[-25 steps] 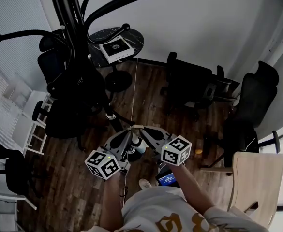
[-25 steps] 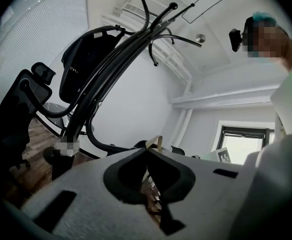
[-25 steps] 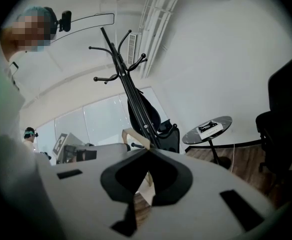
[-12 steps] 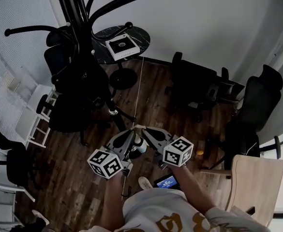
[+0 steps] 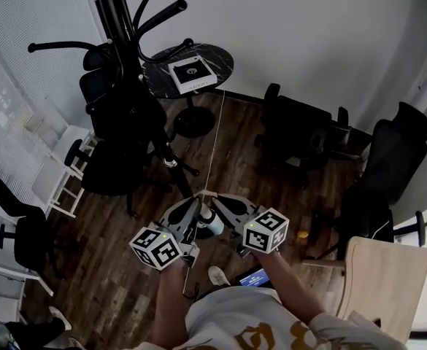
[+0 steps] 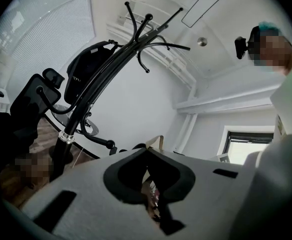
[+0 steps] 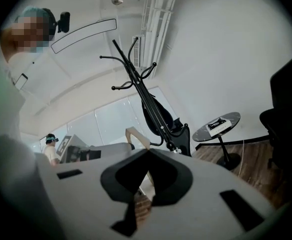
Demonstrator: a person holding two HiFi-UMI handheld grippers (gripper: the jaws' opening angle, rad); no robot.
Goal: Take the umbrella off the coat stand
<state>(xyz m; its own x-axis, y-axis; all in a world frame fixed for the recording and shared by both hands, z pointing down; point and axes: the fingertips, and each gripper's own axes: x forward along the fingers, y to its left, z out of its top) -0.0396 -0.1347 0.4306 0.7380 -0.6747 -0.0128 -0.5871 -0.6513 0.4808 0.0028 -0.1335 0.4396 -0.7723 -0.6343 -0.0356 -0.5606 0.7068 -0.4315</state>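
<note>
Umbrella (image 7: 158, 115): black, bulky, close against the coat stand (image 7: 136, 79).

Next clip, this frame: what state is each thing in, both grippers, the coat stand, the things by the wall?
left gripper: jaws together, nothing between them.
right gripper: jaws together, nothing between them.
coat stand: upright, neither gripper touching it; the umbrella cannot be picked out on it.
white box: lying flat on the round table.
black office chair: unoccupied.
</note>
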